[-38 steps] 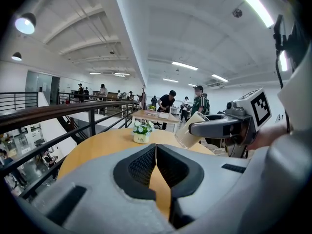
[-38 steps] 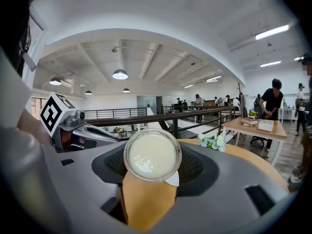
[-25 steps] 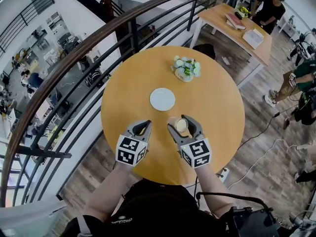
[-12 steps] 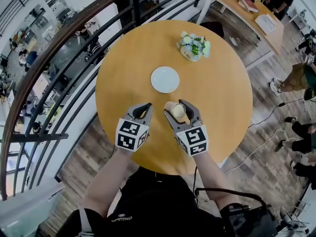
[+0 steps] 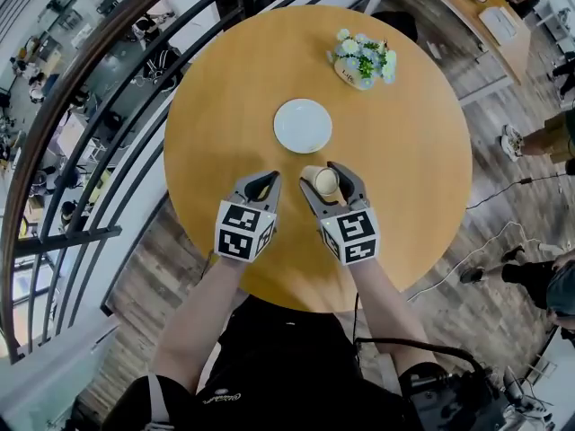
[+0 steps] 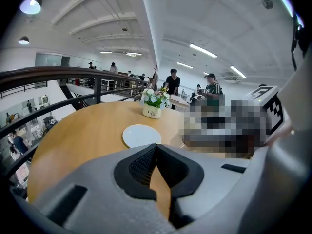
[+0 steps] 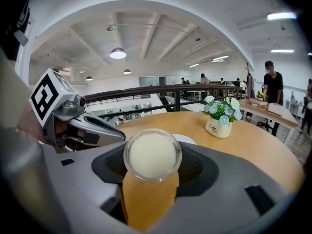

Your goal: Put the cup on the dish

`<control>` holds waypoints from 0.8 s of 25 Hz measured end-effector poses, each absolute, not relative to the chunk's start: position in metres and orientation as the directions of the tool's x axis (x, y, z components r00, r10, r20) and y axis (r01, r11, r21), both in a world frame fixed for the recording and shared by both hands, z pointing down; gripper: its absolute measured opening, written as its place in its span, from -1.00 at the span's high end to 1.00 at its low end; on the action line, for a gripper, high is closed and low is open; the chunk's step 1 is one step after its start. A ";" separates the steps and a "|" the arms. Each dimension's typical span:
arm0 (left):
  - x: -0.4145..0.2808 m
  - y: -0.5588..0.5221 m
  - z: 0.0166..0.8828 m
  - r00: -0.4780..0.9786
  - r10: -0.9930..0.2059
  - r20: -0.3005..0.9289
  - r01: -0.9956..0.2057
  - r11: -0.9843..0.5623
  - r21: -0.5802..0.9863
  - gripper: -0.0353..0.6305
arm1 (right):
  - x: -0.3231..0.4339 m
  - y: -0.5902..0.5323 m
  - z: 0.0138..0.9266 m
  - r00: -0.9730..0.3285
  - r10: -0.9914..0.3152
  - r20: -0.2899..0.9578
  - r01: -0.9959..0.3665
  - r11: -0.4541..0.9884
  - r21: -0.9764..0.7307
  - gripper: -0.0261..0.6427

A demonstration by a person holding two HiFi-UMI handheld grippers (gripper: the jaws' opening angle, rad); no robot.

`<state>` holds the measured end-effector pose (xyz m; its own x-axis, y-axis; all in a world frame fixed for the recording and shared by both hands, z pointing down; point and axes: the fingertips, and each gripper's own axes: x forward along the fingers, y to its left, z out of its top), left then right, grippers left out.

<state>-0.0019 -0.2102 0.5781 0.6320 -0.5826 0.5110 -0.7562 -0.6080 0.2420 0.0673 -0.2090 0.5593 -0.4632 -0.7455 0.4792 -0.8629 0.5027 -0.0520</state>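
- Two claws hang over the near part of a round wooden tabletop, each in one of the person's hands.
- Far left, a dark curved railing runs along the tabletop's edge, with a lower floor visible beyond it.
- The left claw is empty. In the left gripper view its jaws meet at the tips, with only bare wood showing through the slit below them. It sits level with the right claw, just beside it, and the two are apart.
- The white dish lies flat near the middle of the tabletop, beyond both claws, with nothing on it. From the left claw's camera the dish shows just past the jaw tips.
- The cup is a small clear one with a pale, creamy filling. It is on the person's side of the dish, close to its near rim but not over it.
- The right claw has hold of the cup, its jaws standing fairly wide with one pad on each side. In the right gripper view the cup fills the gap between the pads, its round rim facing the camera, and a sliver of the dish peeps out behind it.
- Whether the cup's base touches the wood cannot be told.
- Farther right, a white pot of blue and white flowers stands upright near the far edge, well apart from the dish.
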 end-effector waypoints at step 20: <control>-0.010 -0.251 0.595 0.624 -0.583 0.520 -0.766 -0.588 0.260 0.89 | 0.063 -0.330 0.596 -0.384 -0.731 0.565 -0.872 0.487 0.038 0.14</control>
